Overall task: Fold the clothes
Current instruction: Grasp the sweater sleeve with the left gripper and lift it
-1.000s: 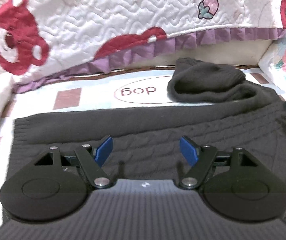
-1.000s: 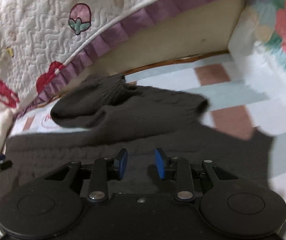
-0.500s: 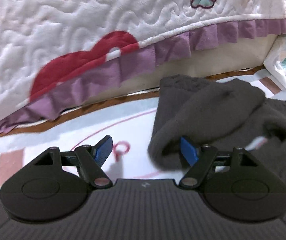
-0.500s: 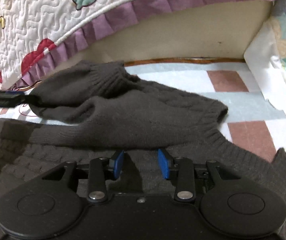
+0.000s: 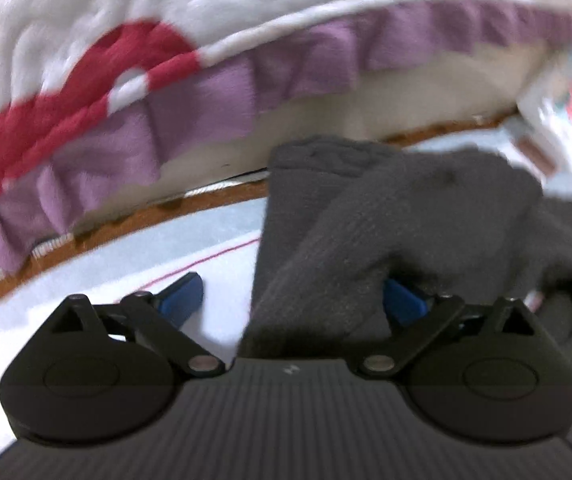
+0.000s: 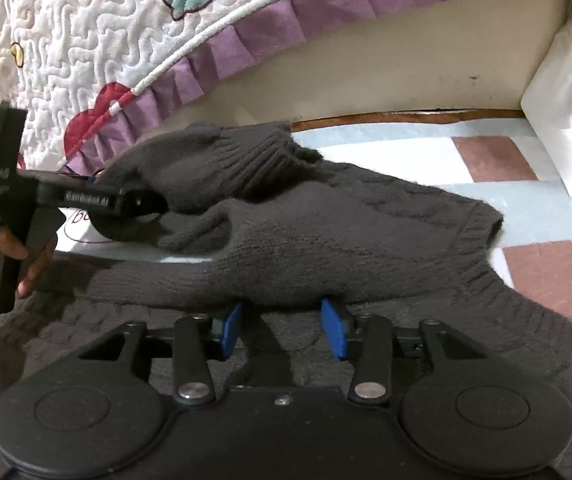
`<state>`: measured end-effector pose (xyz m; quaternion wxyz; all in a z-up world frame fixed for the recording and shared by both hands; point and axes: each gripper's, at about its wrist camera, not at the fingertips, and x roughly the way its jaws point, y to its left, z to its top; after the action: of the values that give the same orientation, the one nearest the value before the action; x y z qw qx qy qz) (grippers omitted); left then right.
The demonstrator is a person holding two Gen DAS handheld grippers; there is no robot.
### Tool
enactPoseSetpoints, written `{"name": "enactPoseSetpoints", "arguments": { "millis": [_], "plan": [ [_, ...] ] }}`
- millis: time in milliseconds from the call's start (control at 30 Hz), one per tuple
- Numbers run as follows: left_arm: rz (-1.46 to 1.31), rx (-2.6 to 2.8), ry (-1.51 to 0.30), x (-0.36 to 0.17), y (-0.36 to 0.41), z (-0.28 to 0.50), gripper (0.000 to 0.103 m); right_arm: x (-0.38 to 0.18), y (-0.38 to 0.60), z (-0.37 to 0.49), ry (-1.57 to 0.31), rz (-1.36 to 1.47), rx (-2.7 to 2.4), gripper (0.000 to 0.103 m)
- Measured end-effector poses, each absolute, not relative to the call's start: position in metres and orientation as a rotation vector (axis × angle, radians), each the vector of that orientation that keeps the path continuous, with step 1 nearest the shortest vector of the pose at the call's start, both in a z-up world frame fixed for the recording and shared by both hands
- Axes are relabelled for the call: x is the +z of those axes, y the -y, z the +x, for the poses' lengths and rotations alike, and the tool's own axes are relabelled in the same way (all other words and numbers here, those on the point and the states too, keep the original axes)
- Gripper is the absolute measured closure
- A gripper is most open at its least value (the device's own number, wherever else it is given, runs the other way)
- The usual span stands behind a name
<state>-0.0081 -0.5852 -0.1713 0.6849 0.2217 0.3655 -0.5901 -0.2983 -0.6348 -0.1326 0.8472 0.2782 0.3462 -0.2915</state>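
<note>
A: What is seen to have changed over the last second?

B: The left gripper (image 5: 292,300) is carried from the near hem of the dark grey sweater (image 6: 326,248) up to its far sleeve (image 5: 366,232). The cuffed end is now lodged between the blue pads (image 5: 404,304), which are spread wide and not yet pressed on the knit. The left view is blurred, so motion is judged to be under way.

A: And the right gripper (image 6: 282,330)?

B: It is brought forward too. Its jaws are held apart at the near edge of the sleeve bundle, with nothing clamped.

A: Where is the garment found?

B: It is spread across the checked mat (image 6: 486,152), body near, sleeve heaped across the far side, below the quilted bedspread (image 6: 86,40).

A: What is meant for the folding?

B: A sleeve grasp is judged to be in preparation, so the sleeve can be laid over the body.
</note>
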Motion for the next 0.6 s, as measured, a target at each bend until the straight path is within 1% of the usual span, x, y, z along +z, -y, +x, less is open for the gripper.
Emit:
{"name": "enactPoseSetpoints", "arguments": {
  "millis": [33, 67, 100, 133, 167, 300, 433, 600],
  "plan": [
    [0.480, -1.320, -0.822, -0.170, 0.584, -0.008, 0.020, -0.133, 0.634, -0.298, -0.729, 0.584, -0.620, 0.050],
    [0.473, -1.334, -0.818, -0.167, 0.584, -0.009, 0.045, -0.133, 0.634, -0.297, -0.728, 0.581, -0.625, 0.050],
    [0.454, -1.351, -0.818, -0.162, 0.584, -0.011, 0.073, -0.133, 0.633, -0.297, -0.727, 0.578, -0.630, 0.050],
    [0.426, -1.365, -0.820, -0.156, 0.583, -0.014, 0.080, -0.133, 0.632, -0.296, -0.725, 0.575, -0.635, 0.050],
    [0.400, -1.371, -0.810, -0.149, 0.581, -0.016, 0.085, -0.134, 0.632, -0.296, -0.724, 0.572, -0.641, 0.050],
    [0.277, -1.480, -0.745, -0.105, 0.561, -0.033, 0.088, -0.134, 0.629, -0.294, -0.719, 0.561, -0.662, 0.049],
    [0.147, -1.595, -0.676, -0.060, 0.539, -0.051, 0.088, -0.135, 0.627, -0.292, -0.715, 0.549, -0.682, 0.049],
    [-0.019, -1.730, -0.583, -0.004, 0.512, -0.073, 0.088, -0.138, 0.635, -0.300, -0.660, 0.627, -0.693, 0.049]
  ]
}}
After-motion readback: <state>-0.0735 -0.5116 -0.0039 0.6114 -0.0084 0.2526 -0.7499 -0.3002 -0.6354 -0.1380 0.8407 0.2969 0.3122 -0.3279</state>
